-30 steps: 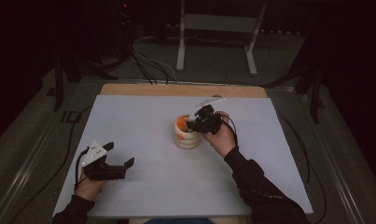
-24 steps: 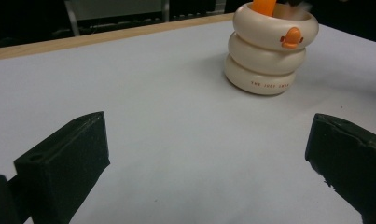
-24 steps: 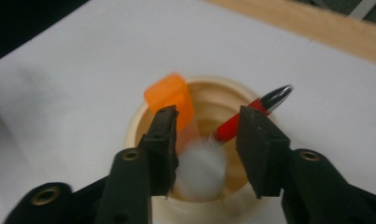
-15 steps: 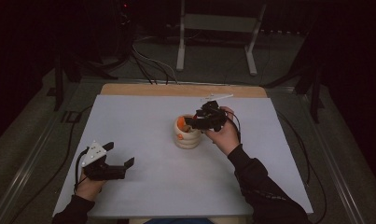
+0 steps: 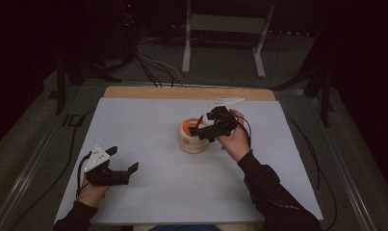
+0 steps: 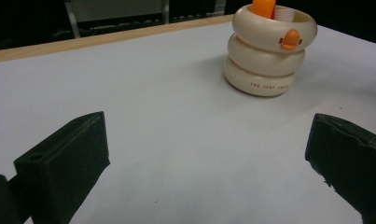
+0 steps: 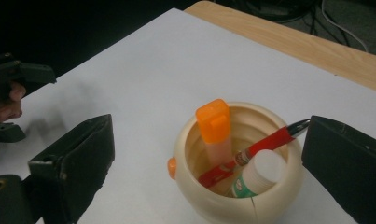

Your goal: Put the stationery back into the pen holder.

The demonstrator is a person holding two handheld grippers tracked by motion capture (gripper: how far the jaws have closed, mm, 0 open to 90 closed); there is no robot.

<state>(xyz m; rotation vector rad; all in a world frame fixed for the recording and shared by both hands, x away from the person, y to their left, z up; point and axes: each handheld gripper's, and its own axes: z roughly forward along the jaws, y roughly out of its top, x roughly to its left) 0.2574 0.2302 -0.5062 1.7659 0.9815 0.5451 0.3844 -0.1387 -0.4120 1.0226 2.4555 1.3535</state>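
Right gripper (image 7: 209, 154) just opening — red pen (image 7: 251, 151) below, in cup (image 7: 279, 196).

We cannot read the small lettering on the cream holder (image 6: 268, 57); its orange-capped tube (image 6: 263, 8) is cut off by the top edge.

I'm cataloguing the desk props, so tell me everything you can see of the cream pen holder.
The pen holder is a cream, glossy pot that looks like plastic or ceramic, shaped as three stacked rings with a small orange bump on its top ring and tiny reddish lettering on the bottom ring. It stands upright near the middle of the white table. Inside lean an orange-capped marker, a red pen and a white-capped tube. The right tool hovers open above it, not touching.
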